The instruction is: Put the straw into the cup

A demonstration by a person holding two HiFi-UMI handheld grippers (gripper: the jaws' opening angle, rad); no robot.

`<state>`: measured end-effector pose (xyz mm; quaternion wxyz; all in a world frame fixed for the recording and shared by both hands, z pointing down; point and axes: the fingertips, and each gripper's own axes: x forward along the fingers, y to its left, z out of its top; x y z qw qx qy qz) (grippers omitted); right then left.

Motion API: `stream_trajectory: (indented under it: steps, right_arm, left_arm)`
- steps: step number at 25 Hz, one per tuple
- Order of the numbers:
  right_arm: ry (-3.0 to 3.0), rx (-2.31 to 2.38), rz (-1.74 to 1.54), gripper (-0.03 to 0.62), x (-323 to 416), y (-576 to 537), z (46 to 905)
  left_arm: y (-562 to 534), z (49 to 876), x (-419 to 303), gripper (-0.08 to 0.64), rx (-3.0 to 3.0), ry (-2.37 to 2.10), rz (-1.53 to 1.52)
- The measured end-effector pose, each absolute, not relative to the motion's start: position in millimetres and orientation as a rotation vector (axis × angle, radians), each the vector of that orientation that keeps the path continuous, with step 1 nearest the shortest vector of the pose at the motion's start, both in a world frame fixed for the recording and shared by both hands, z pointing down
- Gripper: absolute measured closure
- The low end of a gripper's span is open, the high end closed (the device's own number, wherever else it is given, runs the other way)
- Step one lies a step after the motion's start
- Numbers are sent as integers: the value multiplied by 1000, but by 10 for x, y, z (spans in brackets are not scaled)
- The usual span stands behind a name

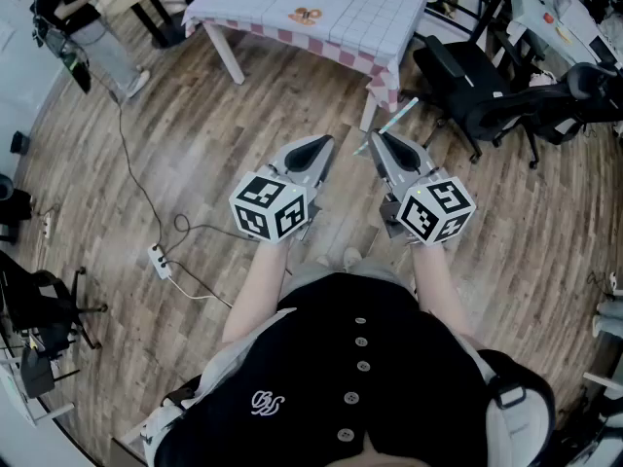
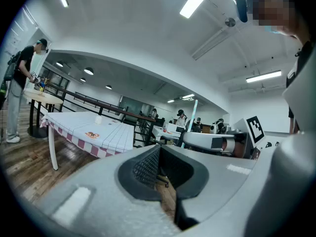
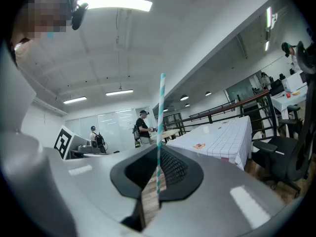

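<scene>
The right tool (image 3: 157,180) was pinching the straw (image 3: 160,132), its jaws pressed together on it with nothing else between them. The left tool (image 2: 160,174) had its jaws pressed together on nothing. The person held both side by side above the wooden floor (image 1: 195,154), well short of the bench (image 1: 253,8) with its checked cloth.

The straw was striped teal and white, thin and evidently very light. It would likely crush or kink if squeezed hard and could pivot between the pads if bumped, so a gentle pinch seems right. The grip sat low on it: only a short tail showed below the jaws and most of the length stood free above. That long free end looks like the part to lead into a cup.

Its long axis ran near upright, crosswise to the line of the tool, which pointed about level toward the bench. In the head view it slanted up and right from the jaw tips.

A small white thing (image 3: 206,130) stood on the bench near its far edge. It may be the cup, but it was too small to tell.
</scene>
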<state>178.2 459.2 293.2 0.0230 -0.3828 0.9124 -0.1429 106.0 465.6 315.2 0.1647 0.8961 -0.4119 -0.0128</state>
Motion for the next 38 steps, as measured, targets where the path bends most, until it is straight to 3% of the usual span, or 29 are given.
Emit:
stream_trajectory:
  steps: [28,38]
  right_arm:
    - [2869,-1209,-450,575,1411,4451,3138]
    - [2871,-1176,-473,575,1320,3764,3239]
  left_arm:
    - [4507,3290,850,561,2587,-1113,8]
    - [3856,3378,716,561,2566,-1182,18]
